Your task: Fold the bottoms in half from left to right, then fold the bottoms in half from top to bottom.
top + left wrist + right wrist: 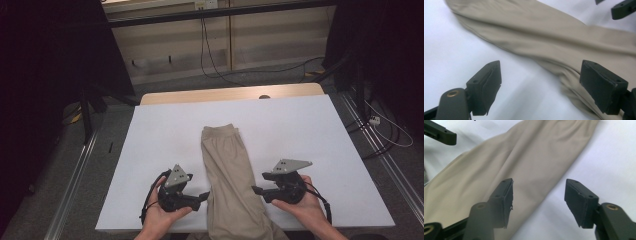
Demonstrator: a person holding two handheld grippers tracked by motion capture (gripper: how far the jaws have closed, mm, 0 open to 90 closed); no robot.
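Trousers (231,180): lay folded lengthwise on the white table (300,130), running off its near edge.
Left gripper (202,196): jaws apart, empty, just left of the cloth.
Right gripper (256,190): released, at the cloth's right edge.

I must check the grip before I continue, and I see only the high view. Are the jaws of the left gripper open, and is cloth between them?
Observer: In the left gripper view, the left gripper stands open; between its fingertips lies white table, with the beige trousers just past them.
Operator: And the right one?
Observer: The right gripper is open too. The edge of the trousers runs under the gap, but the pads do not press on it.
Operator: Is the cloth smooth near the left gripper?
Observer: Not fully; it shows soft folds there.
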